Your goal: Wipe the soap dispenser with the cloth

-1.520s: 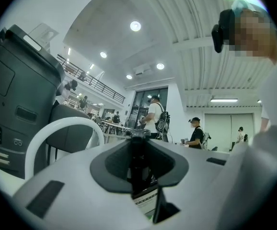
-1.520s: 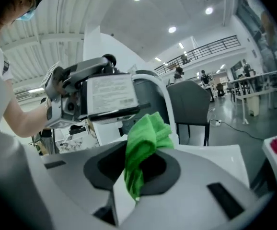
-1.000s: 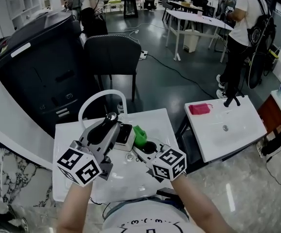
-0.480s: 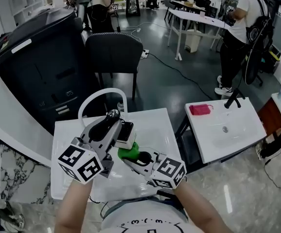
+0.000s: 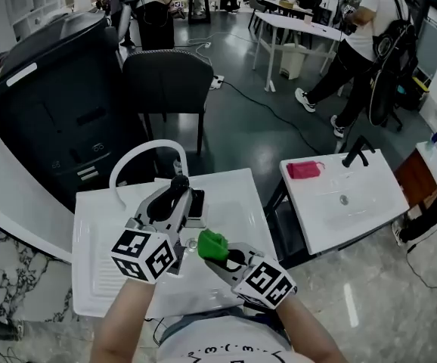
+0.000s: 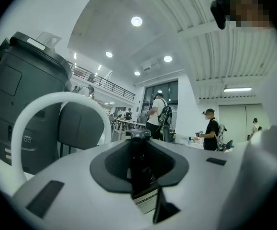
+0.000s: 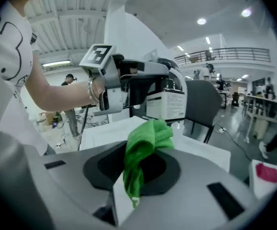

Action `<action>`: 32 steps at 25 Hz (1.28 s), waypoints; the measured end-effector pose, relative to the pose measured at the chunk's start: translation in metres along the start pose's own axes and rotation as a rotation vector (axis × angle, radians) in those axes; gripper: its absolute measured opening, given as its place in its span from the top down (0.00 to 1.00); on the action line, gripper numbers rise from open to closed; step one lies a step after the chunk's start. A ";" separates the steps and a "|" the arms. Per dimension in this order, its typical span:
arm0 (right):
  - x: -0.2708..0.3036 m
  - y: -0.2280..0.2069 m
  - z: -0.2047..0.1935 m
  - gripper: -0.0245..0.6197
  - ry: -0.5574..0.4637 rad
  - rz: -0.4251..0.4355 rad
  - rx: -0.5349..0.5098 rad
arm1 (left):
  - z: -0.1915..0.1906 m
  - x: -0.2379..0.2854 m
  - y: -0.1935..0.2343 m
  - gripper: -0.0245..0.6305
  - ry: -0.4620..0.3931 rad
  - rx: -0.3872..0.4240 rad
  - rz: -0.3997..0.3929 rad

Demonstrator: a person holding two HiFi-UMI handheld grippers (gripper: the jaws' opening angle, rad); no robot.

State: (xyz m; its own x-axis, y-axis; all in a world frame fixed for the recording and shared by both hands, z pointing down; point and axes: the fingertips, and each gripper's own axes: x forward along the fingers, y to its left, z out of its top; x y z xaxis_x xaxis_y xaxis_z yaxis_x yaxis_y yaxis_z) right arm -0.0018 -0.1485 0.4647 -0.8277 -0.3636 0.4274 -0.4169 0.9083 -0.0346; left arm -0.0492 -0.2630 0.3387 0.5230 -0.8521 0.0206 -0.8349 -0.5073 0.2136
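The soap dispenser (image 5: 194, 205) is a dark bottle with a white label and a pump head. My left gripper (image 5: 185, 203) is shut on it and holds it above the white sink top (image 5: 101, 282). In the left gripper view the bottle (image 6: 139, 169) stands upright between the jaws. My right gripper (image 5: 218, 249) is shut on a bunched green cloth (image 5: 212, 244), just near and right of the bottle's base. In the right gripper view the cloth (image 7: 145, 145) sticks up from the jaws, with the dispenser (image 7: 166, 102) a little beyond it. Whether they touch I cannot tell.
A white arched faucet (image 5: 137, 157) rises behind the dispenser. A second sink top (image 5: 354, 203) at the right carries a pink cloth (image 5: 303, 170) and a black tap (image 5: 357, 151). A dark chair (image 5: 165, 82) and a large dark cabinet (image 5: 44, 89) stand behind. People walk in the background.
The right gripper has carried the green cloth from the dispenser's right side down toward me, below the bottle. The left gripper with the dispenser has sunk a little.
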 end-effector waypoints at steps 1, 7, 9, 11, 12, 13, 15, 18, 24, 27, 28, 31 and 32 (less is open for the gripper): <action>-0.003 -0.010 -0.005 0.84 0.006 -0.039 0.037 | -0.007 0.007 0.001 0.81 0.004 0.010 0.015; -0.024 -0.055 -0.025 0.84 -0.017 -0.173 0.286 | -0.052 0.053 0.007 0.81 0.023 0.069 0.097; -0.027 -0.060 -0.031 0.84 -0.023 -0.168 0.334 | -0.072 0.070 0.012 0.81 0.037 0.082 0.105; -0.029 -0.062 -0.041 0.84 -0.009 -0.159 0.352 | -0.091 0.087 0.019 0.81 0.050 0.076 0.121; -0.030 -0.062 -0.046 0.84 0.001 -0.155 0.360 | -0.099 0.095 0.024 0.81 0.056 0.074 0.135; -0.031 -0.063 -0.052 0.84 0.009 -0.153 0.373 | -0.106 0.104 0.028 0.81 0.062 0.073 0.151; -0.033 -0.066 -0.061 0.84 0.020 -0.148 0.401 | -0.120 0.121 0.038 0.81 0.076 0.075 0.185; -0.041 -0.073 -0.073 0.84 0.032 -0.145 0.431 | -0.140 0.143 0.051 0.81 0.101 0.080 0.221; -0.066 -0.090 -0.100 0.84 0.065 -0.184 0.466 | -0.174 0.163 0.055 0.81 0.153 0.164 0.240; -0.074 -0.098 -0.104 0.84 0.065 -0.202 0.480 | -0.175 0.166 0.055 0.81 0.159 0.192 0.246; -0.075 -0.100 -0.104 0.84 0.063 -0.205 0.483 | -0.176 0.167 0.056 0.81 0.175 0.199 0.247; -0.076 -0.100 -0.099 0.84 0.049 -0.194 0.477 | -0.181 0.169 0.055 0.77 0.225 0.202 0.235; -0.075 -0.099 -0.097 0.84 0.043 -0.183 0.470 | -0.179 0.168 0.053 0.66 0.233 0.210 0.224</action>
State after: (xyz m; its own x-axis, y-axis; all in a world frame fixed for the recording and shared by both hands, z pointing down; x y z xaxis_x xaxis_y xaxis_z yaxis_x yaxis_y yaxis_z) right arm 0.1384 -0.1913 0.5238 -0.7132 -0.4902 0.5011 -0.6858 0.6359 -0.3540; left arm 0.0253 -0.4095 0.5287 0.3288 -0.9048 0.2707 -0.9371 -0.3482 -0.0254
